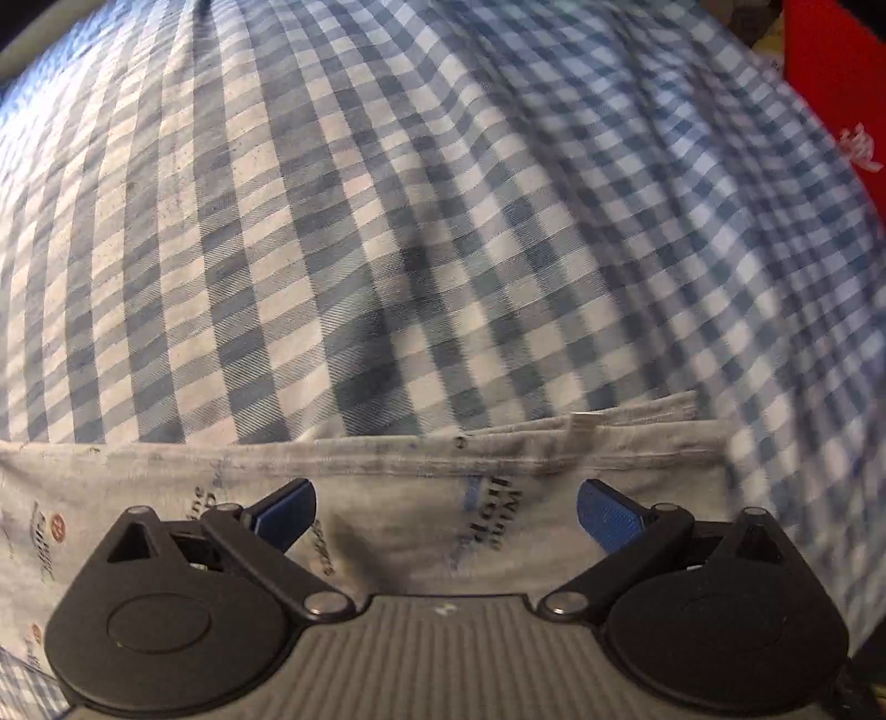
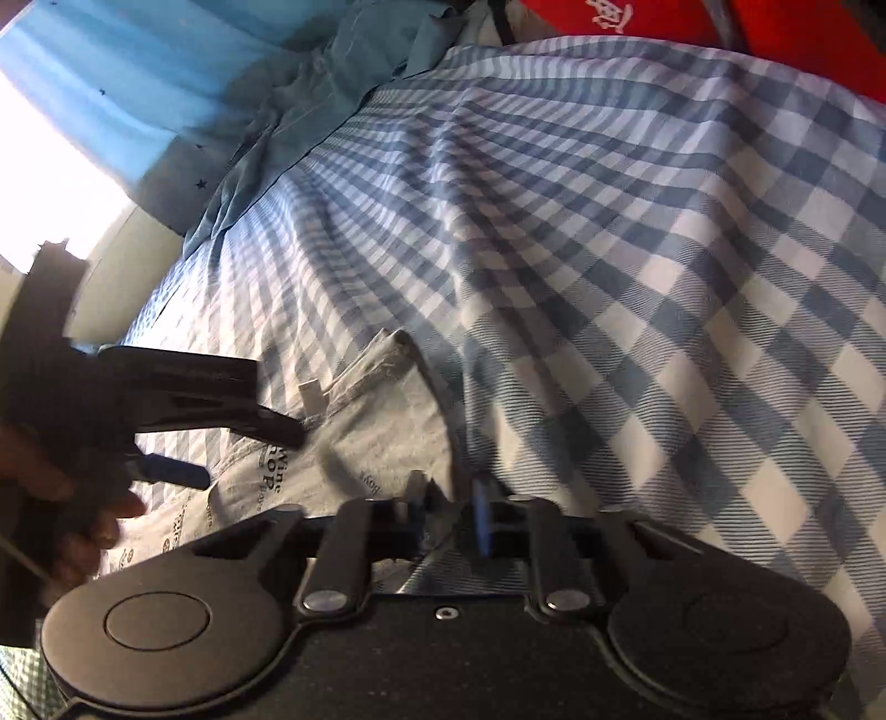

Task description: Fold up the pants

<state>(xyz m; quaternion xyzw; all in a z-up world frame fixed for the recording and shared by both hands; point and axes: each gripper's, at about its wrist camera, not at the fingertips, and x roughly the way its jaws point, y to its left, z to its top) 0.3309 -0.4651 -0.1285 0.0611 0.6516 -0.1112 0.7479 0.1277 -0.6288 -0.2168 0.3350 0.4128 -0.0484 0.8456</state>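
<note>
The pants (image 1: 387,531) are light grey with printed lettering and lie flat on a blue-and-white checked sheet (image 1: 332,221). In the left wrist view their seamed edge runs across just ahead of my left gripper (image 1: 446,512), which is open above the fabric and holds nothing. In the right wrist view the pants (image 2: 376,443) lie at lower left. My right gripper (image 2: 451,518) has its blue pads (image 2: 483,520) close together on the pants' edge. The left gripper (image 2: 232,448) shows there at the left, open over the pants, with the person's hand behind it.
A red box (image 1: 830,83) stands past the sheet's far right edge; it also shows in the right wrist view (image 2: 692,33). A crumpled teal cloth (image 2: 310,94) and a blue curtain (image 2: 111,72) lie at the far left. The checked sheet (image 2: 609,249) is wrinkled.
</note>
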